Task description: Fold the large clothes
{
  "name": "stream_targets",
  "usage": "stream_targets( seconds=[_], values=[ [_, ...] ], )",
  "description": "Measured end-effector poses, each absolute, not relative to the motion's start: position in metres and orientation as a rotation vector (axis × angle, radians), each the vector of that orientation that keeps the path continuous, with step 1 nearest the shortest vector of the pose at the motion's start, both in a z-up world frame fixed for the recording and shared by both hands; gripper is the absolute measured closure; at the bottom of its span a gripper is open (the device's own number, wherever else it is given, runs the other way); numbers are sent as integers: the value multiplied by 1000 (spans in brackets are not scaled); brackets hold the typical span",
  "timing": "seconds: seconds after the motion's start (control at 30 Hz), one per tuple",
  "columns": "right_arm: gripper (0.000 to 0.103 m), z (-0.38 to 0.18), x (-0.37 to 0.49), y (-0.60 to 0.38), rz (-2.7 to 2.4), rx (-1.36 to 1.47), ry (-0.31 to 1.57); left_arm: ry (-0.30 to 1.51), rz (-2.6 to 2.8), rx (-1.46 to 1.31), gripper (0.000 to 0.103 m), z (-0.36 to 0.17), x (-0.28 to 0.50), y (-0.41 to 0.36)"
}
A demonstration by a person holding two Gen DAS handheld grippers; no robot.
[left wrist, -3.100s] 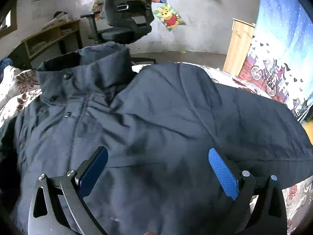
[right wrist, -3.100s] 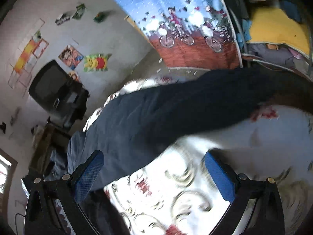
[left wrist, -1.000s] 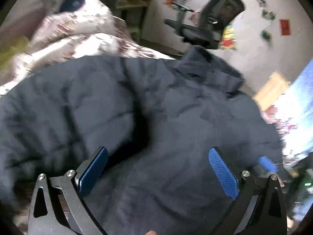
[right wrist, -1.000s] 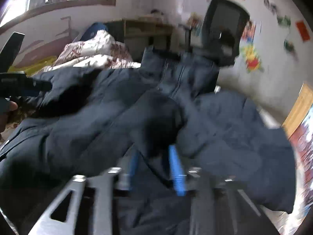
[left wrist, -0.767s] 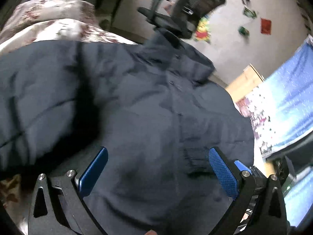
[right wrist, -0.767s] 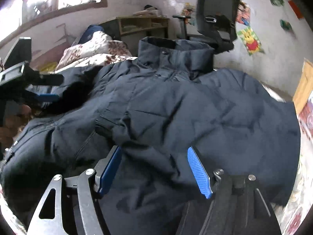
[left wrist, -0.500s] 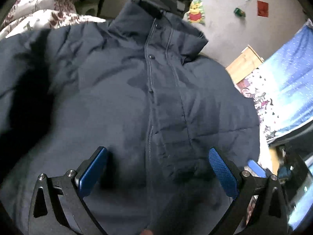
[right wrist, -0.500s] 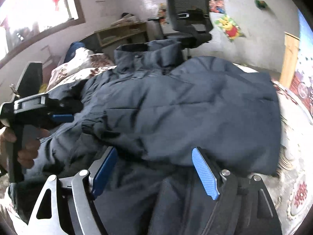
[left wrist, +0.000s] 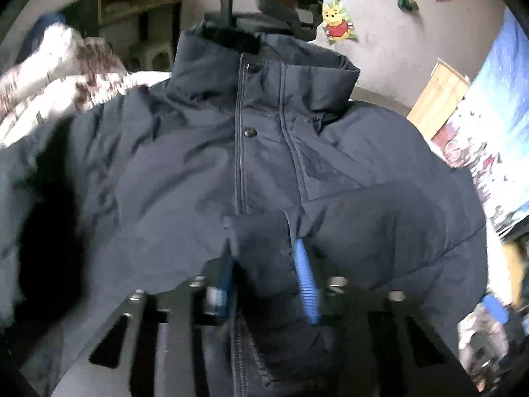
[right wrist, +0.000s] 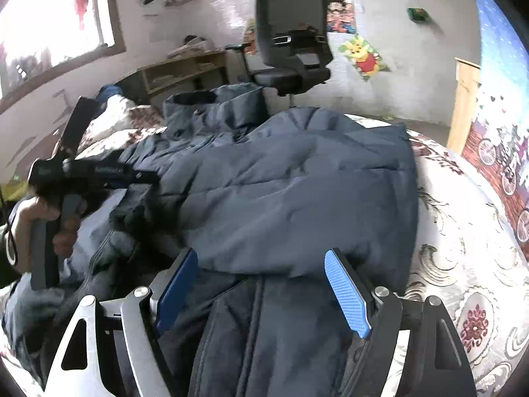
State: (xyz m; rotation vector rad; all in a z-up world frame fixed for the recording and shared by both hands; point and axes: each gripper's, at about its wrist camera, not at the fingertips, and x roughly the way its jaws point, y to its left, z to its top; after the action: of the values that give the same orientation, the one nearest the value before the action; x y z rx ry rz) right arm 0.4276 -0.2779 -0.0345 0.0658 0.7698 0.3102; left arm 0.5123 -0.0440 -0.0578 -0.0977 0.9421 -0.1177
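A dark navy padded jacket (left wrist: 185, 172) lies face up on the bed, collar at the far end, and it also shows in the right wrist view (right wrist: 297, 192). One sleeve lies folded across its chest. My left gripper (left wrist: 266, 273) is shut on that sleeve's cuff (left wrist: 261, 244) over the zip. In the right wrist view the left gripper (right wrist: 142, 177) is seen at the left, held by a hand. My right gripper (right wrist: 261, 287) is open and empty just above the jacket's lower part.
The bed has a white floral cover (right wrist: 463, 264). A black office chair (right wrist: 291, 39) stands beyond the collar. A wooden shelf unit (right wrist: 185, 69) is at the far left, a wooden cabinet (right wrist: 466, 99) and a blue patterned curtain (left wrist: 496, 125) at the right.
My left gripper has closed on the sleeve cuff; it was open half a second ago. My right gripper let go of the sleeve a second ago and has stayed open, drawing back toward the hem.
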Motion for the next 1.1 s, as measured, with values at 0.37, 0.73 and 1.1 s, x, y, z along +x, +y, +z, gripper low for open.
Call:
stream_targets(
  seconds=[0.37,0.73,1.1],
  values=[
    [25,-11,446,-280,235,78,680,799,-16,-78,99,-6,473,-1],
    [25,-17,491,-209,351,14,720,862,169,-54,100,-25,441,80],
    [24,-81,519,-159,363,-101,881,963,185,-55,98,-77,452,94]
  ],
)
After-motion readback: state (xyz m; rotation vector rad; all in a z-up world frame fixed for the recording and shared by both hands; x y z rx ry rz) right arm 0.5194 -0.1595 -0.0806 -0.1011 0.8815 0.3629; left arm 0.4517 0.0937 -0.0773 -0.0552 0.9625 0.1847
